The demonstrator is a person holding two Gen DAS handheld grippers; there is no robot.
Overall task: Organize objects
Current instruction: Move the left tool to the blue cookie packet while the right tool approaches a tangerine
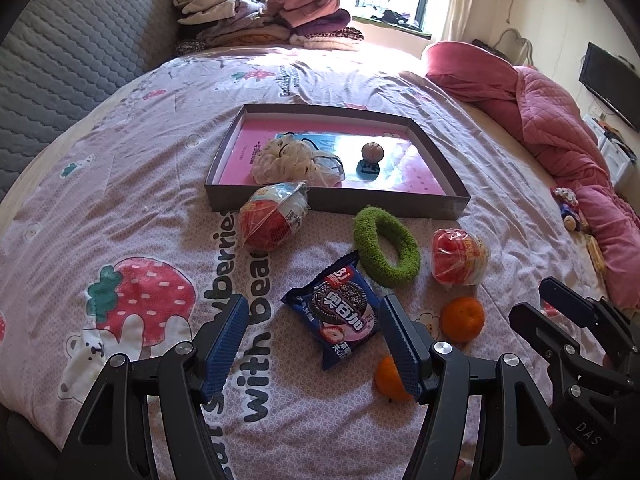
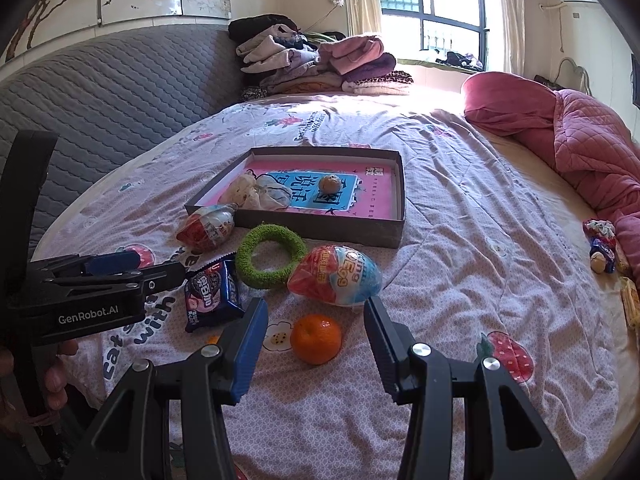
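Note:
A shallow grey box [image 1: 332, 200] [image 2: 316, 226] with a pink floor lies on the bed and holds a crumpled plastic bag [image 1: 296, 160] [image 2: 260, 194] and a small brown ball [image 1: 373, 152] [image 2: 330, 183]. In front of it lie two wrapped toy eggs [image 1: 274, 216] [image 1: 460, 256] [image 2: 334, 276] [image 2: 208, 226], a green fuzzy ring [image 1: 386, 246] [image 2: 270, 256], a blue cookie packet [image 1: 336, 316] [image 2: 212, 296] and two oranges [image 1: 462, 318] [image 1: 390, 378] [image 2: 316, 338]. My left gripper [image 1: 314, 344] is open around the cookie packet. My right gripper [image 2: 316, 338] is open around an orange.
Folded clothes [image 1: 264, 16] [image 2: 320, 60] are stacked at the head of the bed by the grey headboard [image 1: 80, 52]. A rolled pink quilt [image 1: 560, 128] [image 2: 580, 136] lies along the right side, with small wrapped items [image 2: 604, 250] beside it.

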